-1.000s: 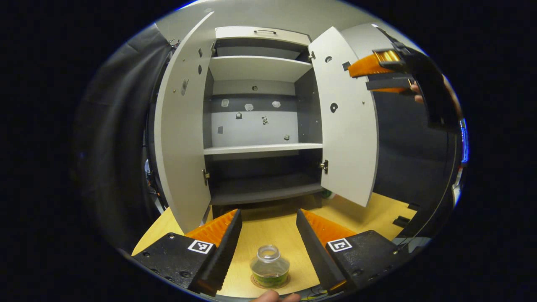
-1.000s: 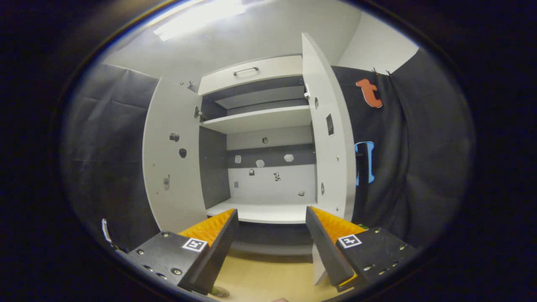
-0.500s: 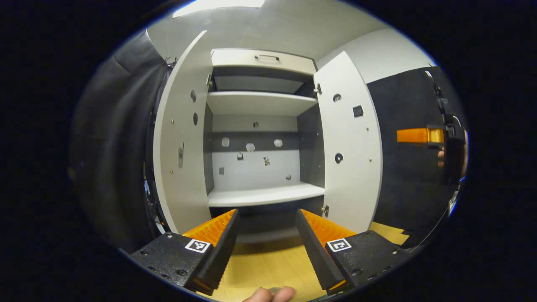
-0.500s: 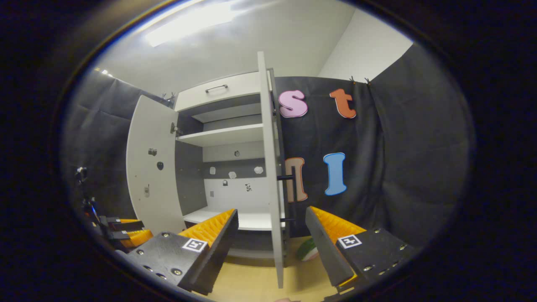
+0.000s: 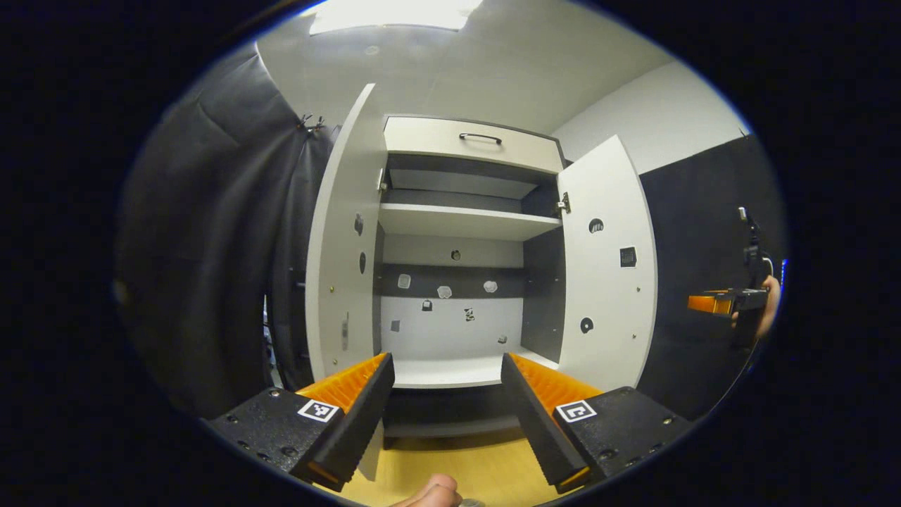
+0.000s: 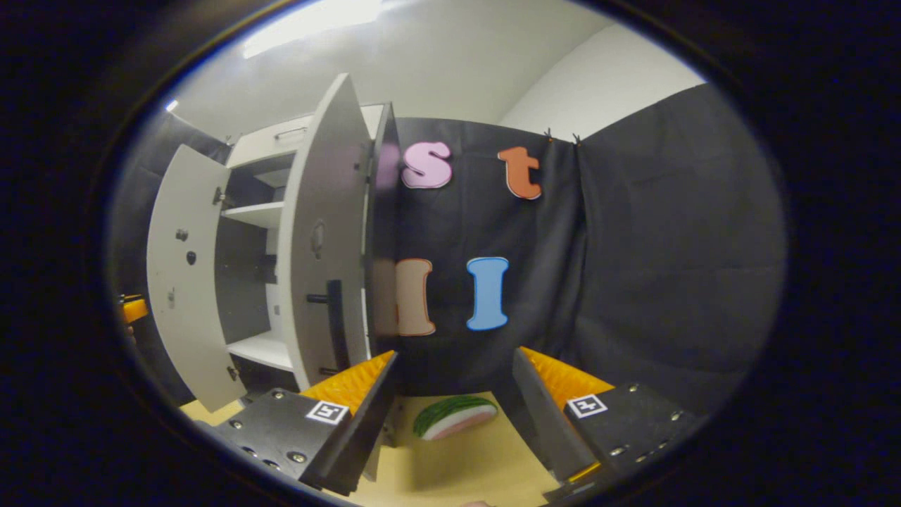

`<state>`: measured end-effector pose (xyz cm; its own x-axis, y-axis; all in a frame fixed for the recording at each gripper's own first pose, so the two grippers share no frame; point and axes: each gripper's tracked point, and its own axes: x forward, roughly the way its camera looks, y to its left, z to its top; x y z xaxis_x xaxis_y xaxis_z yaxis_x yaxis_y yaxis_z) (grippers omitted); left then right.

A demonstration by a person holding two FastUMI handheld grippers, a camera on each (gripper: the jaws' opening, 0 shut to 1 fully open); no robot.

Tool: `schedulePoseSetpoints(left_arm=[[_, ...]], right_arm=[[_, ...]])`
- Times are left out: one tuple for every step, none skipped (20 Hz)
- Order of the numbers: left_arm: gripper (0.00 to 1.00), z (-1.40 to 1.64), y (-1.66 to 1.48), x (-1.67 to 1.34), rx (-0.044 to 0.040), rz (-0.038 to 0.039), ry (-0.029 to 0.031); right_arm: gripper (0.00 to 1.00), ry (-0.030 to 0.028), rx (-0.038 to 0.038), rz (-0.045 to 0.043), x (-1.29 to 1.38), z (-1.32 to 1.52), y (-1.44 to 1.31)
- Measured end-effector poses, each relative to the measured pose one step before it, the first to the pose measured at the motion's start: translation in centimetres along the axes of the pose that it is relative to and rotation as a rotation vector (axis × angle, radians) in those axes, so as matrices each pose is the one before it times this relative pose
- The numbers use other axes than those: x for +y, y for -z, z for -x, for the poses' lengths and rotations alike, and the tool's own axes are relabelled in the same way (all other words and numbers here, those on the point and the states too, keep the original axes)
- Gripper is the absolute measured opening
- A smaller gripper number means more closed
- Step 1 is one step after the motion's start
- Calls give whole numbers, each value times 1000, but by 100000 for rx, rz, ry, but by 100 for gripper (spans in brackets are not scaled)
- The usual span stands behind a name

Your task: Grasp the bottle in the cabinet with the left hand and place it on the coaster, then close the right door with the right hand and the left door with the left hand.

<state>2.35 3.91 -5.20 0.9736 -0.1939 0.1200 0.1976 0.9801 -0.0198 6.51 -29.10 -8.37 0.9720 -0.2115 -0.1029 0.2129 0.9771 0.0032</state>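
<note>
Left gripper view: left gripper spread, holding nothing, facing the cabinet; two doors, left door and right door, swung wide. Right gripper view: right gripper released beside the right door's outer face; watermelon slice on the table; bottle unseen

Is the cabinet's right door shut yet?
No, open. The right door stands swung out from the cabinet, shelves exposed; the right gripper is beside it, not touching.

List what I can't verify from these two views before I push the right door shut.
- Bottle and coaster: below the left gripper view's bottom edge, so placement is unconfirmed.
- Right gripper: cut off at the left gripper view's rim.
- Small marks on the cabinet's back wall: too small to identify.
</note>
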Motion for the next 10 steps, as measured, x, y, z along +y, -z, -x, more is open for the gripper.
schedulePoseSetpoints(left_arm=[[96, 627, -823, 954, 361, -1868, -932], [96, 358, -1111, 806, -718, 141, -872], [96, 516, -767, 815, -174, 947, -1004], [96, 388, -532, 897, -90, 735, -1180], [96, 371, -440, 1031, -391, -91, -1397], [96, 274, -342, 1293, -442, -128, -2374], [96, 120, -142, 1206, -724, -614, -2205], [96, 137, 341, 1177, 1056, -1611, -2408], [96, 304, 1013, 1221, 2382, -2364, -2020], [96, 379, 684, 1128, 1868, -2086, -1997]], right_arm=[[97, 1364, -276, 2227, -479, -880, -295], [97, -792, -276, 1602, 189, -706, -368], [97, -1611, 310, 713, 438, -818, -114], [97, -872, 938, -724, 345, -699, 26], [97, -392, 1539, -2385, 223, -526, 286], [98, 24, 1225, -3573, 830, -688, -84], [97, -1577, 1689, -2148, 1461, -712, 257], [97, -2953, 435, -708, 1863, -720, 74], [92, -3427, 14, 615, 2176, -848, 6], [97, -4426, 629, 1444, 2627, -734, 109]])
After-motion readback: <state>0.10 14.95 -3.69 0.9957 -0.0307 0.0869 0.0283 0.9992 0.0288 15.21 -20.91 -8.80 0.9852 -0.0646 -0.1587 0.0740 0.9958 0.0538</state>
